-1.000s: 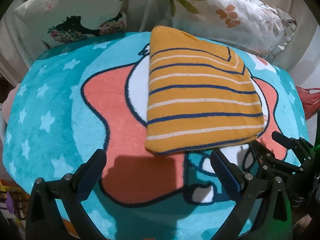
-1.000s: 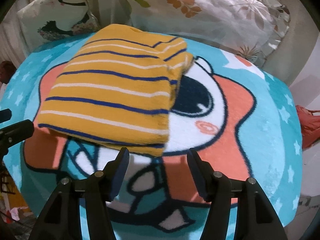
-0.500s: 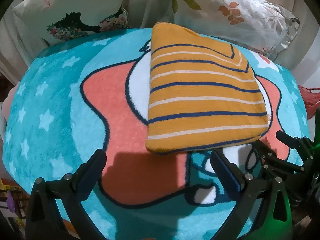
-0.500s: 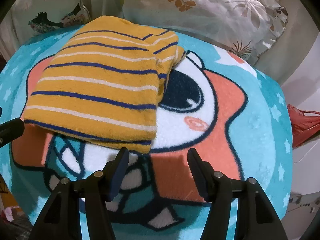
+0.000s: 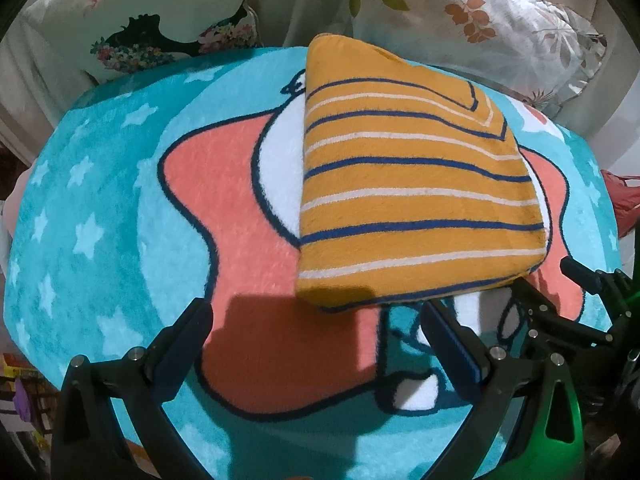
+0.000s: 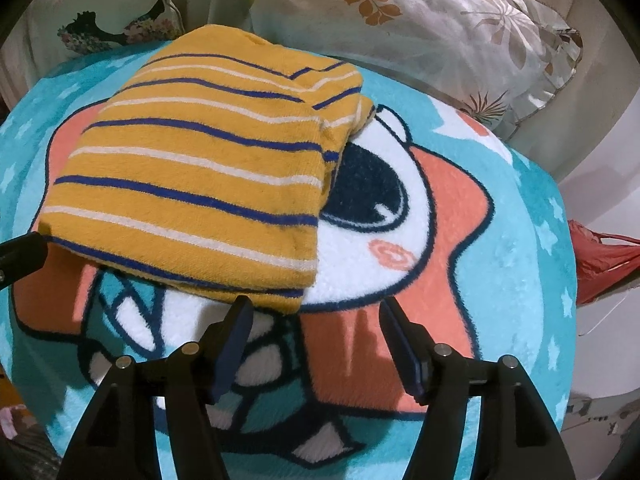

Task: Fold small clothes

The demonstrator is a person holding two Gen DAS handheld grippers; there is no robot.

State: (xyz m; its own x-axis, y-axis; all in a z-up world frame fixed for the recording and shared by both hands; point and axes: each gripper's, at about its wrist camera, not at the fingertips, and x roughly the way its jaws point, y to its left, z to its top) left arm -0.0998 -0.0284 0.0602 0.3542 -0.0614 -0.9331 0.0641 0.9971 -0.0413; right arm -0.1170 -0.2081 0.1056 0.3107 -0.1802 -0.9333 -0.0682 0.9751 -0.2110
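Both wrist views look forward and down along their own fingers, close over the blanket (image 5: 100,208). The left view sits at the lower left of the folded top (image 5: 416,196), the right view at its lower right (image 6: 200,176). Both share the top, blanket and pillows (image 6: 420,32) at the frame top.

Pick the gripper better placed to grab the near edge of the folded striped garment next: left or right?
Right, probably. The right gripper is open with its left finger at the near hem of the yellow striped garment. The left gripper is also open, but most of its gap faces bare blanket.
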